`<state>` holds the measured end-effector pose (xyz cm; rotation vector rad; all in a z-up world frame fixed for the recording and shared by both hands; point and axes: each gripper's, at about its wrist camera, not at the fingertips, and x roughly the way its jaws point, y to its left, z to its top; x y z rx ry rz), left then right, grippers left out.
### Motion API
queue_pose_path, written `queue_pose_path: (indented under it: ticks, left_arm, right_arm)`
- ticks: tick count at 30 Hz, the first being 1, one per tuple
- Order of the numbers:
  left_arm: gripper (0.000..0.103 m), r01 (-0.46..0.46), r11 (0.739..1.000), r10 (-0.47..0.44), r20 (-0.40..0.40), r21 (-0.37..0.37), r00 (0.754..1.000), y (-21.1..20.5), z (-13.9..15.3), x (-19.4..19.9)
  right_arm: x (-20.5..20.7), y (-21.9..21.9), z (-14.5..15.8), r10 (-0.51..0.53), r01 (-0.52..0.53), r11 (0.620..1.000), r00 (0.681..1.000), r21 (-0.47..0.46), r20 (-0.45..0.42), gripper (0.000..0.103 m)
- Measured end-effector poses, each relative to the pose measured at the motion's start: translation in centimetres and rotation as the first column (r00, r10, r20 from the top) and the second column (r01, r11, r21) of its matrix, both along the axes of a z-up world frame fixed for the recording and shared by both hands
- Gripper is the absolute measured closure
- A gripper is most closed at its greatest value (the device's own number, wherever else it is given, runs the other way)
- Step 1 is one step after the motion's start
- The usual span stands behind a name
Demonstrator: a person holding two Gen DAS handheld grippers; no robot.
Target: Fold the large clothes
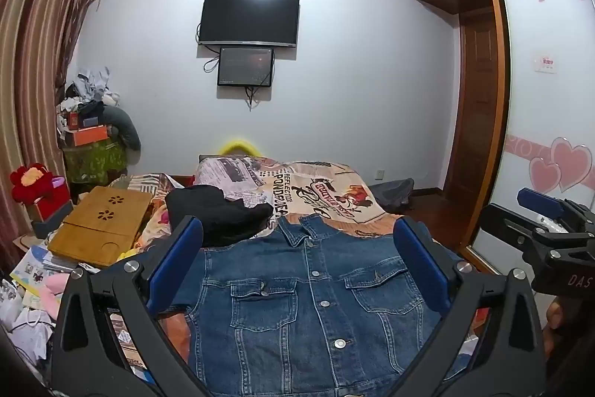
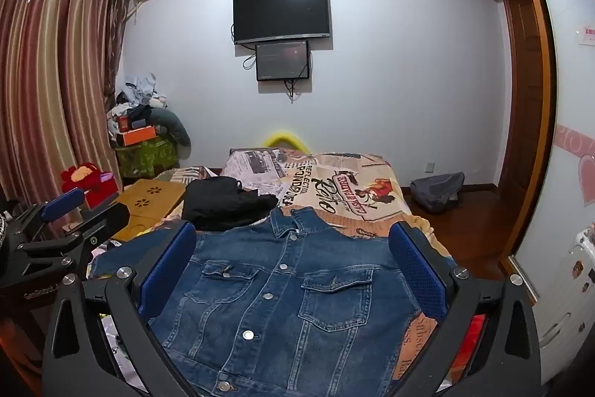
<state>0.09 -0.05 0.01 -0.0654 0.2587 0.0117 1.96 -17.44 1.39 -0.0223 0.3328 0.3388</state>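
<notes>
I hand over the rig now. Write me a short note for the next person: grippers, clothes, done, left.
Left gripper: open, holding nothing, above the denim jacket.
Right gripper: open, holding nothing, beside the left one.
Denim jacket: spread flat on the bed, front up, buttoned, collar toward the far wall.
Black garment: bunched behind the jacket.
Done: jacket laid out.
Left: all folds.

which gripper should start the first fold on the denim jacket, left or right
Left, probably. The blue denim jacket has a sleeve spread out toward the left gripper, beside the wooden lap desk. The right gripper is open too.
</notes>
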Motion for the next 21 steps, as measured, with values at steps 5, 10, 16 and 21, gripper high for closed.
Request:
queue_pose_path:
  ticks: [5, 10, 16, 21]
  left_arm:
    - [0.000, -0.005, 1.000, 0.005, -0.004, 0.005, 1.000, -0.1, -0.3, 0.6]
    - [0.000, -0.003, 1.000, 0.003, 0.005, 0.002, 1.000, 0.0, -0.2, 0.1]
    - [0.000, -0.009, 1.000, 0.008, 0.010, 0.013, 1.000, -0.5, -0.4, -0.2]
    - [0.000, -0.010, 1.000, 0.010, 0.010, 0.014, 1.000, -0.6, -0.4, -0.1]
  right_arm:
    - [0.0, 0.1, 0.0, 0.002, -0.002, 1.000, 1.000, -0.003, -0.003, 0.000]
    - [-0.4, 0.3, 0.2, 0.003, -0.003, 1.000, 1.000, -0.001, -0.006, 0.000]
    - [-0.2, 0.6, 0.2, 0.004, -0.004, 1.000, 1.000, -0.008, -0.008, 0.000]
    - [-0.1, 0.5, 0.1, 0.006, -0.006, 1.000, 1.000, -0.005, -0.010, 0.000]
